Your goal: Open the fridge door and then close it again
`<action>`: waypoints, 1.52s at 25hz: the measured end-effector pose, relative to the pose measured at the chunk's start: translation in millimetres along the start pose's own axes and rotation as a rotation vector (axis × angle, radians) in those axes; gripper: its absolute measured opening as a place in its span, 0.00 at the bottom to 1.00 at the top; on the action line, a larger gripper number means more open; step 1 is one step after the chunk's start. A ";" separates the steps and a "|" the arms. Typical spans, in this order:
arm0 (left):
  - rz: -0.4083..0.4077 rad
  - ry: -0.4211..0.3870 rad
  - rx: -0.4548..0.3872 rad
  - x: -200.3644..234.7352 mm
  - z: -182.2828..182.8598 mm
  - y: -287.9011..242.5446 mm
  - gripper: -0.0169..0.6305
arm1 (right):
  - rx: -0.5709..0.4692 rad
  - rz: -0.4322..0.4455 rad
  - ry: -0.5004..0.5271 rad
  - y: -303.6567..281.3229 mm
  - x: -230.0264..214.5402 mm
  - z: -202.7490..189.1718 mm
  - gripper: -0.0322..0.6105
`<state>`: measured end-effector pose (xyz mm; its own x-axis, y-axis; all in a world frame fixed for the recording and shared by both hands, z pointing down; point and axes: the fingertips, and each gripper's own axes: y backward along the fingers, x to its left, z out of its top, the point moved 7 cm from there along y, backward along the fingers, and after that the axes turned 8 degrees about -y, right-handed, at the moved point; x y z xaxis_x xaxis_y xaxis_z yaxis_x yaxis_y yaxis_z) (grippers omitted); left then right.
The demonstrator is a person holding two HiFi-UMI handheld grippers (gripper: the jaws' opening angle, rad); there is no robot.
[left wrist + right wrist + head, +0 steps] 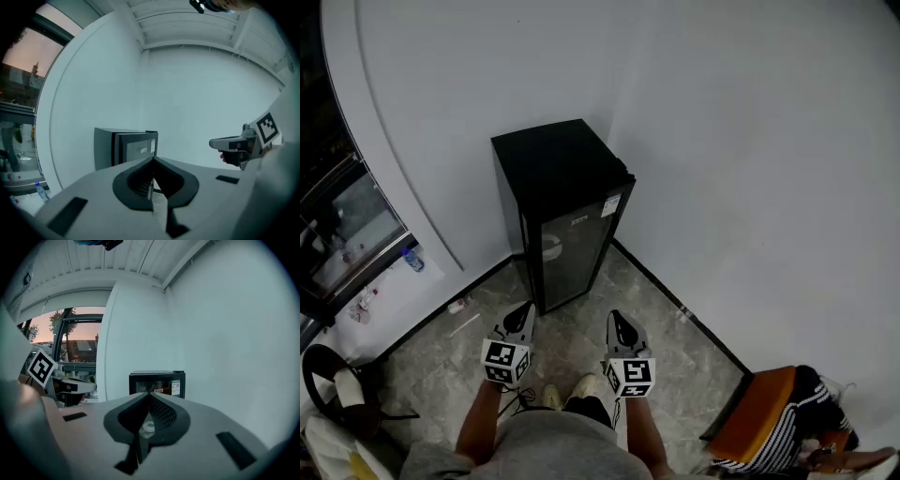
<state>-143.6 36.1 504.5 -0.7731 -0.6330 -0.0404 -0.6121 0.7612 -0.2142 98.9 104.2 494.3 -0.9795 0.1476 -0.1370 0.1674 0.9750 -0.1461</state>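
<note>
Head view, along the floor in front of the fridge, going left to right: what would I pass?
bottle → left gripper → right gripper → orange seat

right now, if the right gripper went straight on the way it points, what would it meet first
Most likely the fridge door: the shut right gripper aims at it with nothing between, though depth is unclear.
</note>
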 end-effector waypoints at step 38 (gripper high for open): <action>0.073 0.078 0.092 78.6 -34.7 -101.8 0.03 | 0.117 0.081 0.006 -136.1 -20.0 -17.7 0.09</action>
<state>-147.8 -86.3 557.0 -0.8276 -0.5611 0.0158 -0.5389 0.7863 -0.3022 93.8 -28.5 534.2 -0.9629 0.2263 -0.1473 0.2574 0.9339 -0.2482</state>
